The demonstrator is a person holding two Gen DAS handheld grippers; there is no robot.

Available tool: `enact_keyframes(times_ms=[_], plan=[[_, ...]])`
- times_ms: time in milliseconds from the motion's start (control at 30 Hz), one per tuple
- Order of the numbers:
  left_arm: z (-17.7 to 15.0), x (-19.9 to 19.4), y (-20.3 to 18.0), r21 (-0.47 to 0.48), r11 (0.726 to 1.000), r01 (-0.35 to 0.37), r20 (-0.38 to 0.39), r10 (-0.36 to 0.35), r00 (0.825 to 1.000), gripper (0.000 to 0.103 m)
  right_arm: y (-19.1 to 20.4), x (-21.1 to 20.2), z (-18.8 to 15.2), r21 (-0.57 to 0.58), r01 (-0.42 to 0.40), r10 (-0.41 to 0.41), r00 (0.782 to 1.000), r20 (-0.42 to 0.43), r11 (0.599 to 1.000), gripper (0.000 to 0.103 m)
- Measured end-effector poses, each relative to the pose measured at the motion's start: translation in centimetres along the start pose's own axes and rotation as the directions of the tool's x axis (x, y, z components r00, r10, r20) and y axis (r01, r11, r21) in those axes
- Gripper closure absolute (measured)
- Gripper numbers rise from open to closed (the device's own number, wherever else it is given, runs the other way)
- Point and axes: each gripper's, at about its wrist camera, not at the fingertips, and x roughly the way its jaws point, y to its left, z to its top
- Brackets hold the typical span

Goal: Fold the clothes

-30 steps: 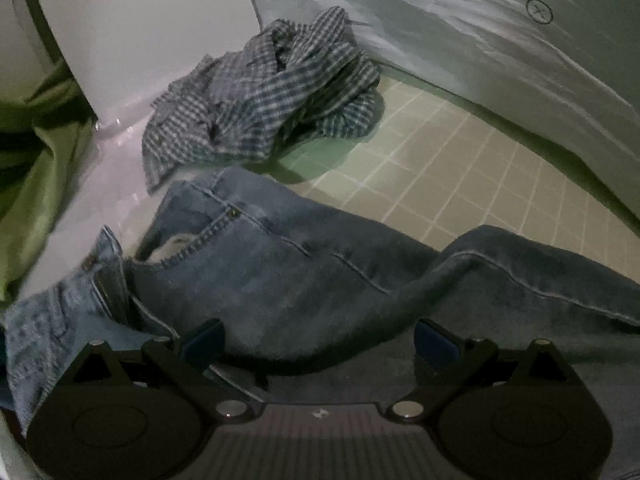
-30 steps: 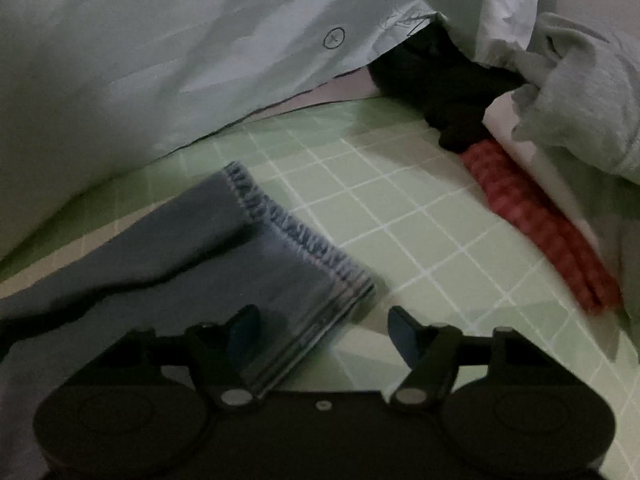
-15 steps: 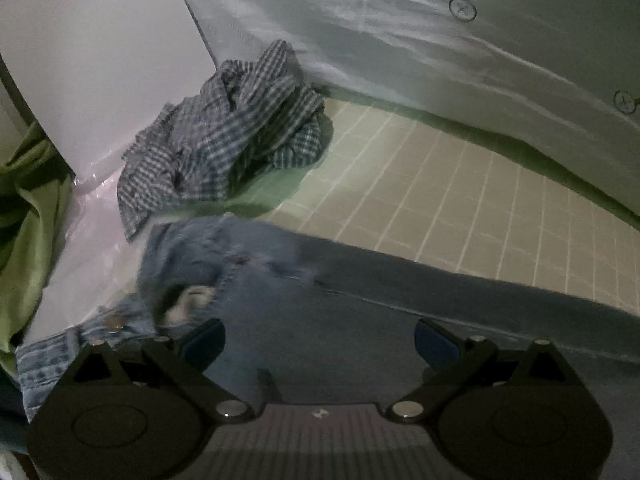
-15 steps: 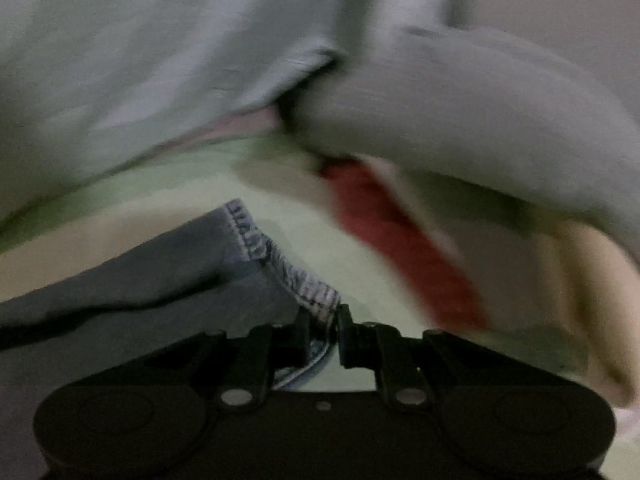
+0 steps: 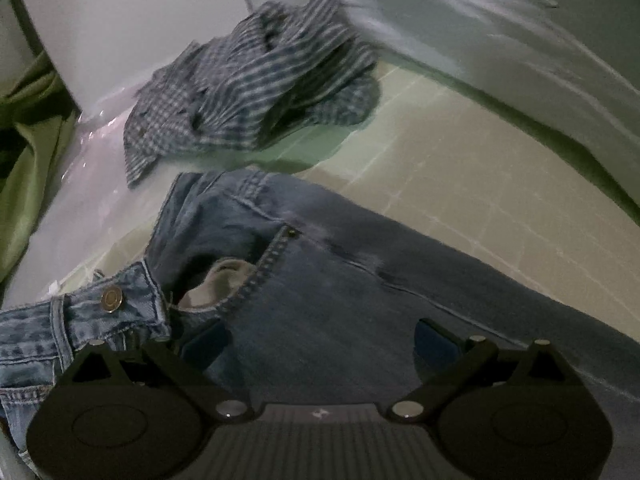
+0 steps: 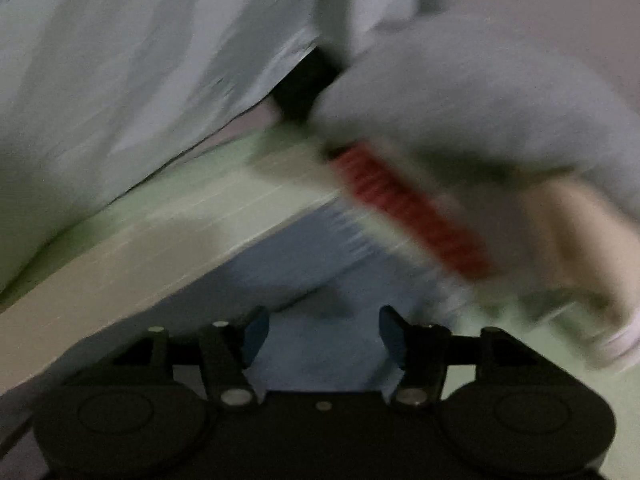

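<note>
Right wrist view heavily motion-blurred. Grey garment [image 6: 460, 92] smeared, shape unclear. Red item [image 6: 404, 208] is a streak, type unreadable. Pale blue cloth [image 6: 320, 264] ahead of the fingers: hem and stitching not resolvable. Dark thing [image 6: 300, 92] behind the grey garment mostly hidden. Left wrist view: jeans [image 5: 340, 288] cut off at right and bottom edges, lower part covered by left gripper [image 5: 320, 344]. Checked shirt [image 5: 256, 80] blurred. Green fabric [image 5: 28, 148] cropped at left edge.

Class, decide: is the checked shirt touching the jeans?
Apart. The left wrist view shows a strip of bare surface between the checked shirt and the jeans waistband.
</note>
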Motion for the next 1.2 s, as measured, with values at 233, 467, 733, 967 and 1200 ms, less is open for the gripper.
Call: enact_keyframes(times_ms=[233,467,733,967,1200], plan=[[0.3,1.3,1.3,-0.027,1.000,-0.011,-0.018,0.010,1.000,0.003,6.1,2.1,-0.4,-0.169,-0.073,0.058,0.994,-0.092,0.983,0.052],[0.8,1.6,2.2,-0.055,0.998,-0.012,0.007,0.012,1.000,0.003,10.2,6.2,4.8,-0.131,-0.048,0.047,0.999,-0.013,0.990,0.043],[2.8,1.7,3.6,-0.121,0.993,-0.014,0.079,0.024,0.997,0.003,11.1,4.8,3.9,0.045,-0.116,0.119,0.991,-0.057,0.992,0.022],[4.6,1.9,4.2,-0.140,0.989,-0.047,0.141,0.067,0.988,0.000,13.8,5.0,2.4,-0.010,-0.076,0.074,0.992,-0.100,0.997,0.018],[5.0,4.8,5.0,-0.180,0.983,-0.043,0.072,0.057,0.996,0.004,15.6,5.9,3.0,-0.025,-0.022,0.019,0.993,-0.117,0.999,0.012]])
